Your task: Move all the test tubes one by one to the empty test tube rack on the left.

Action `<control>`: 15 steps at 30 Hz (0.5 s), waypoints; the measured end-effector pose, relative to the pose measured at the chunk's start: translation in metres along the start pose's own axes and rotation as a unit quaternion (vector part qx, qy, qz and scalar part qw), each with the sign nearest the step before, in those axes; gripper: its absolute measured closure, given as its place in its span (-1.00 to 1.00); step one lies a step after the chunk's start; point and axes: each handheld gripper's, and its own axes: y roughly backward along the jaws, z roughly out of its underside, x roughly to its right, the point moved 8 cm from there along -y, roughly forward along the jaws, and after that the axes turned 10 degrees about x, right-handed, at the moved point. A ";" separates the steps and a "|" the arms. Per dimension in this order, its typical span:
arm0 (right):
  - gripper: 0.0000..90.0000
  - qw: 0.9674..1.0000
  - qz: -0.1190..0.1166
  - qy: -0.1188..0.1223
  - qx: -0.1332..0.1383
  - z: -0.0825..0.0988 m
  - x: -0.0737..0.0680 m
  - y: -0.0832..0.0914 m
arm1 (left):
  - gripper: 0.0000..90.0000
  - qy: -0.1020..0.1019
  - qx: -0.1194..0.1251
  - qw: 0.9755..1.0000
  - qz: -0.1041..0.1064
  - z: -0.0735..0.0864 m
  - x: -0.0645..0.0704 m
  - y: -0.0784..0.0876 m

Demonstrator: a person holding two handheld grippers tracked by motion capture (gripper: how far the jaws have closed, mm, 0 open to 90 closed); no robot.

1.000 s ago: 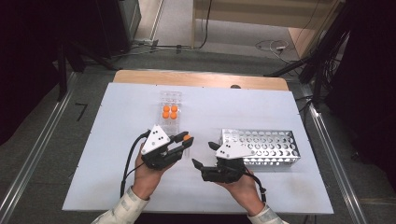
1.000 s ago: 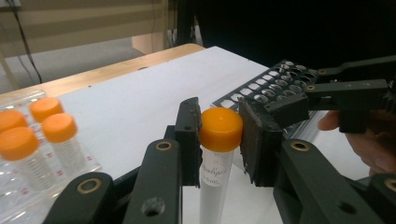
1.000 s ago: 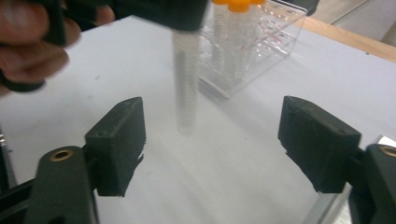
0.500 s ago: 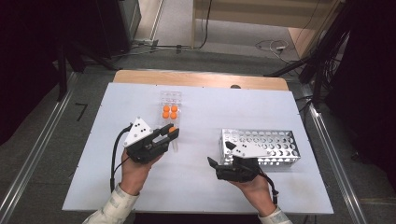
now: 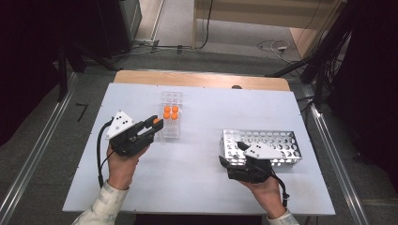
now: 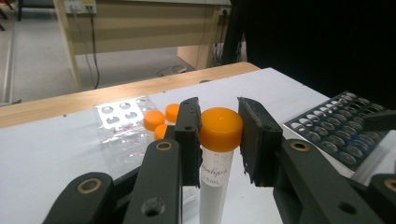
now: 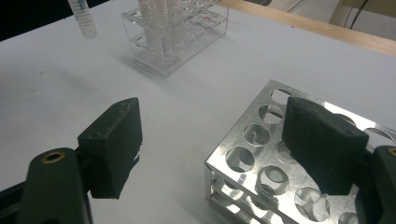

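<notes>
**Left gripper holds a capped tube, right gripper is wide at the metal rack**

The left gripper [image 6: 218, 135] is closed on an orange-capped tube [image 6: 215, 154], which stands upright between its pads, just beside the clear rack [image 5: 171, 115] with four orange-capped tubes [image 5: 171, 112]. The right gripper [image 7: 219, 149] has its jaws wide apart with nothing between them, at the near left corner of the metal rack [image 5: 277, 140] on the white table [image 5: 197, 187].

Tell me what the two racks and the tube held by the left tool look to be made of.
Clear rack: transparent glossy plastic, likely acrylic; the table shows through its walls. Perforated rack: bright sheet metal, perhaps aluminium or steel; its punched holes and folded edges glint. Tube: translucent whitish plastic with printed markings. Its orange cap: smooth, slightly glossy plastic.
</notes>
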 end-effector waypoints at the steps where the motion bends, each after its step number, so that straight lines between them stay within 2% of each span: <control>1: -0.58 1.000 0.001 -0.001 0.000 0.000 0.000 0.001 | 0.57 0.002 0.001 1.000 -0.004 -0.001 -0.003 0.000; 9: -0.58 1.000 0.005 -0.004 0.003 0.000 0.004 0.004 | 0.57 -0.006 0.006 0.999 -0.036 -0.010 -0.020 -0.010; 15: -0.58 1.000 0.007 -0.005 0.004 0.001 0.005 0.006 | 0.57 0.001 0.010 0.998 -0.056 -0.013 -0.031 -0.024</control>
